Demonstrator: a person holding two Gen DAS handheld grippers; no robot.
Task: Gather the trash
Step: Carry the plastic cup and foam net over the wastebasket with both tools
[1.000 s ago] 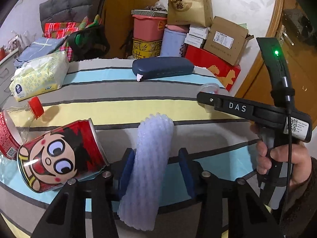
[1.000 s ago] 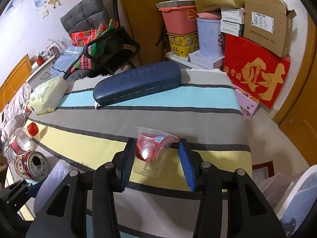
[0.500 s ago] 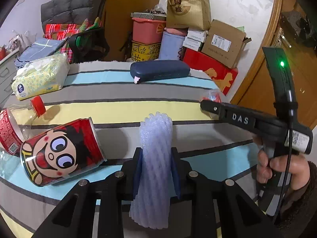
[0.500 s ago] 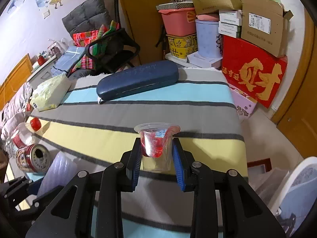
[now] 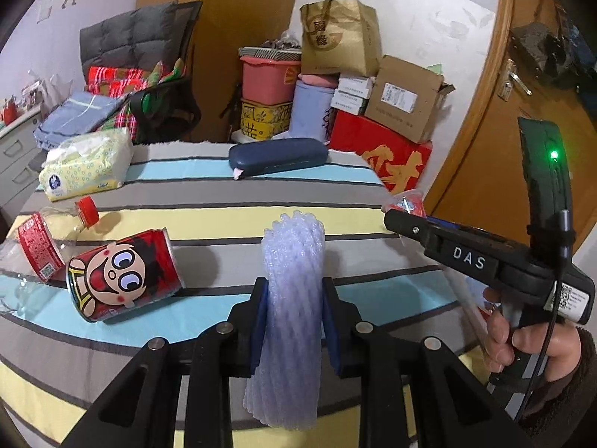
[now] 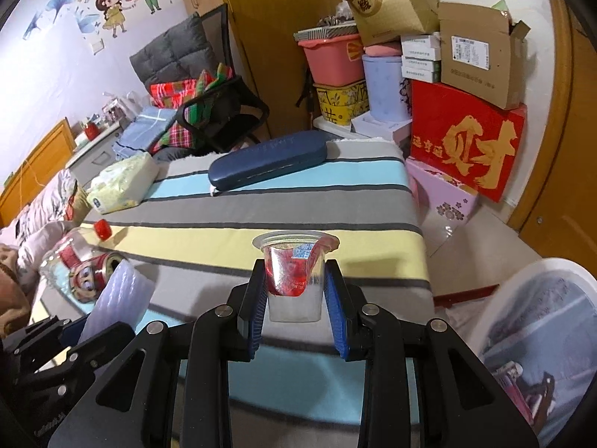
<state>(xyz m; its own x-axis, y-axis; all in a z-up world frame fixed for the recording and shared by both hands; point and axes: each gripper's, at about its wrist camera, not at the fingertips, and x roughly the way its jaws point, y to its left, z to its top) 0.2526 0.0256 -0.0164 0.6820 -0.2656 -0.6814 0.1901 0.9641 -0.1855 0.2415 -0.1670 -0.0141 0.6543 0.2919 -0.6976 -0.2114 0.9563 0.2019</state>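
Biggest worry first: the white bin [image 6: 537,339] sits off the table at about 4 o'clock in the right wrist view, well apart from the striped tablecloth [image 6: 283,201], so both loads have to travel over the edge. The foam net sleeve [image 5: 293,298] is the large, squishy one. The left gripper [image 5: 294,321] is clenched on it around its middle, and since it's soft and sticks out long past the pads, I think it could slide or flop out on a quick swing. The right gripper [image 6: 296,302] is squeezing a clear jelly cup [image 6: 294,280] with red stuff inside; thin plastic, so too much squeeze could crumple or pop it loose.

Other trash on the cloth, at about 9 o'clock in the left view: the red cartoon can [image 5: 123,274], lying on its side, and the plastic bottle [image 5: 44,240] just beside it. The blue case [image 5: 278,156] at 12 o'clock isn't in the way.
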